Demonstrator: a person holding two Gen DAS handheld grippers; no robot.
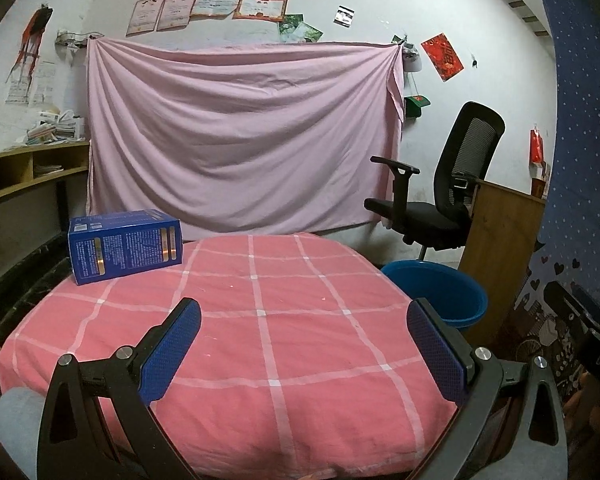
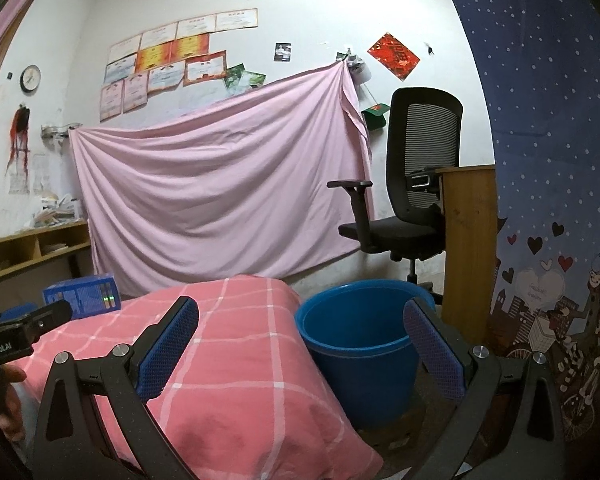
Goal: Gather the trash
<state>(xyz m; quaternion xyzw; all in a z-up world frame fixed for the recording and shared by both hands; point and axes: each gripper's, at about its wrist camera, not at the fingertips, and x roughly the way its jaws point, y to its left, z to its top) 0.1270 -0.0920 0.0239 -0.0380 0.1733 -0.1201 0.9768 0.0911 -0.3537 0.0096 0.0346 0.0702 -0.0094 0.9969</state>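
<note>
From the left wrist view, the left gripper [image 1: 304, 312] hangs with its blue-padded fingers [image 1: 172, 350] spread wide apart and nothing between them, over a bench [image 1: 284, 344] draped in a pink checked cloth. The only piece of trash on it is a blue box [image 1: 126, 245], lying on its long side at the far left corner, right at the cloth's edge. Its face is covered with small white print and gold bars, too fine to read. The rest of the cloth between the gripper and the box is bare. Off the bench's right edge and lower down stands a blue bucket [image 1: 440, 292], with a black office chair [image 1: 440, 184] and a wooden cabinet [image 1: 500, 248] behind it. A pink sheet [image 1: 240, 136] hangs across the back wall under rows of certificates whose text is illegible.

From the right wrist view, the right gripper [image 2: 300, 320] is likewise wide apart and empty, held above the bench's right edge [image 2: 236, 352] with the bucket [image 2: 356, 344] just beside that edge, its mouth open and nothing visible inside. The box [image 2: 82, 294] shows at the far left behind the other tool, whose black body [image 2: 4, 340] reads "GenRobot.AI". A hand [image 2: 8, 404] grips it below. Floor between bucket and chair [image 2: 404, 184] is open.
</note>
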